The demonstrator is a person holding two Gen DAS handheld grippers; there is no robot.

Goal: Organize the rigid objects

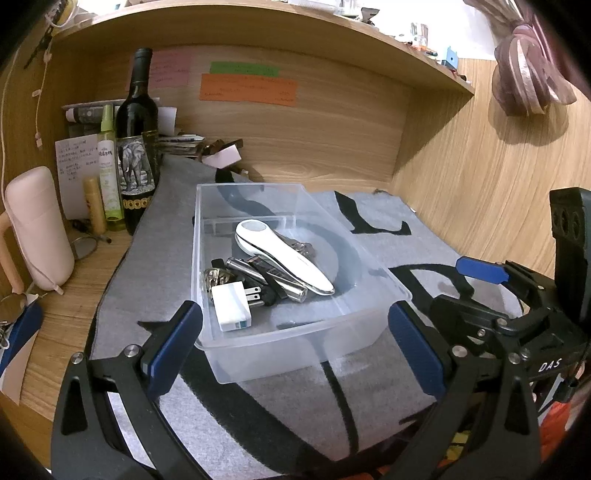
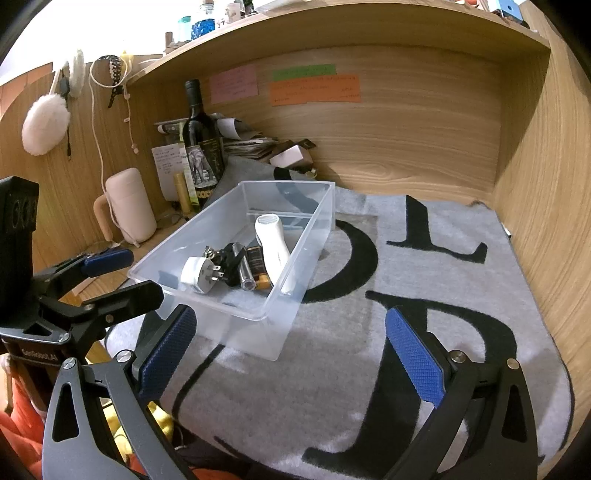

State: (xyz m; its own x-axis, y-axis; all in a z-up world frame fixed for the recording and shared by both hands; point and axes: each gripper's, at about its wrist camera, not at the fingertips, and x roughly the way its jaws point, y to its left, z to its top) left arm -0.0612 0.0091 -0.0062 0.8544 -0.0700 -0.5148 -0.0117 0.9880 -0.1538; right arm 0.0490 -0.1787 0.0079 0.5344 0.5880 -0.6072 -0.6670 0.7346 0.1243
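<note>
A clear plastic box (image 1: 373,254) stands on a grey mat with black letters (image 1: 424,221). In the box lie a white handheld device (image 1: 280,254), a white plug adapter (image 1: 231,306), a silver cylinder (image 1: 266,278) and some dark small items. The box (image 2: 317,229) also shows in the right wrist view, with the white device (image 2: 271,247) and the plug adapter (image 2: 197,275). My left gripper (image 1: 295,343) is open and empty, just in front of the box. My right gripper (image 2: 291,354) is open and empty, over the mat to the right of the box.
A dark wine bottle (image 1: 136,147), a green spray bottle (image 1: 109,166), a pink case (image 1: 38,229) and papers stand at the back left on the wooden desk (image 1: 74,295). Wooden walls and a shelf (image 1: 295,33) enclose the desk on the back and right.
</note>
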